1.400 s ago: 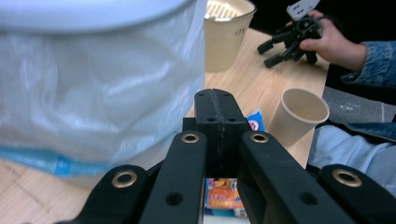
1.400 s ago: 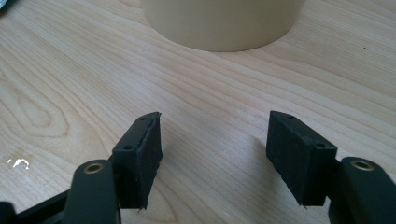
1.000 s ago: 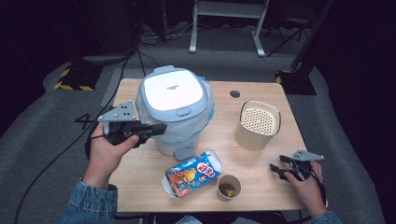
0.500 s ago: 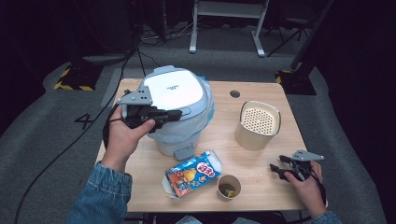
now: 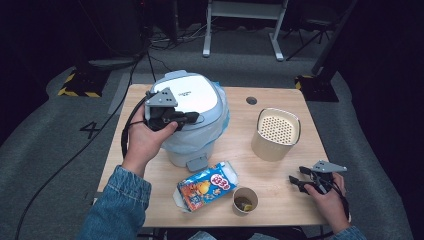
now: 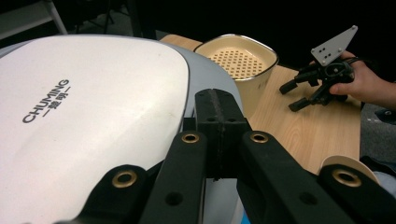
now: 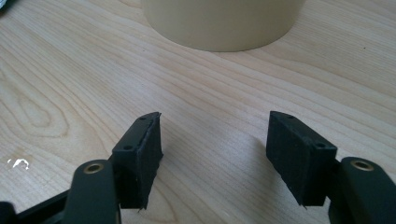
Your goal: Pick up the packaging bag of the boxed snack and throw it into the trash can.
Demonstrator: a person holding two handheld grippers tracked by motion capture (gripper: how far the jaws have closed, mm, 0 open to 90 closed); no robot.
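Your left gripper (image 5: pixel 192 118) sits over the near-left part of the white lid (image 5: pixel 192 95) of the lidded bin (image 5: pixel 200 135), with its jaws pressed together and nothing between them. Your left hand (image 5: pixel 145 142) wraps the grip from below, the forearm in a denim sleeve (image 5: pixel 117 207) rising from the table's near-left edge, the grey three-cornered plate on top. In the left gripper view the closed jaws point across the lid toward the far side of the table; whether they touch the lid you cannot tell from either view. That view reads the word CHUMING printed on the lid, which the high view leaves too small to read.

Your right gripper (image 5: pixel 298 179) rests low at the near-right corner of the wooden table (image 5: pixel 280 150), its jaws spread apart and holding nothing, the right hand (image 5: pixel 332 197) behind it. The right gripper view shows bare wood grain between the two pads and the base of the cream perforated-top container (image 7: pixel 224 23) just ahead.

The high view alone shows what stands near the front: a colourful snack bag (image 5: pixel 207 185) lying below the bin and a paper cup (image 5: pixel 245 199) just right of it.
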